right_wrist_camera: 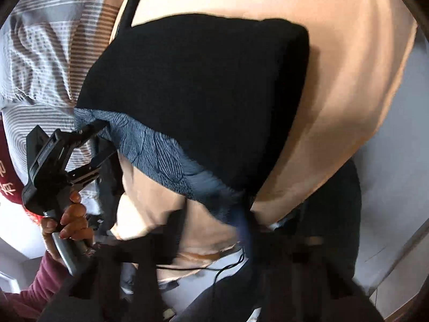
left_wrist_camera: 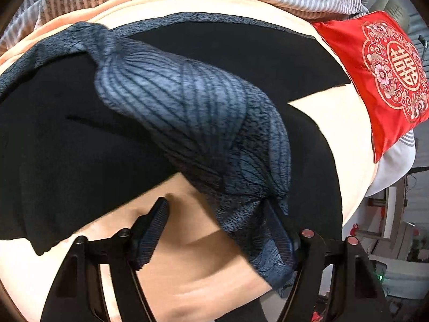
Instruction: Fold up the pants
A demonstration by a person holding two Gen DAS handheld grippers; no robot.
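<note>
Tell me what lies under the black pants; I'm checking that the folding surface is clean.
Under the black pants a peach blanket shows around their edges. A blue patterned cloth lies on top. What sits directly beneath the pants is covered.

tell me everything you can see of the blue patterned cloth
The blue cloth is thin grey-blue fabric printed with dark leaf-vein lines. It lies bunched and twisted across the black pants on the peach blanket. One end drapes over a finger of the left hand-held gripper, whose other finger stands clear. In the right wrist view it runs along the pants' near edge.
</note>
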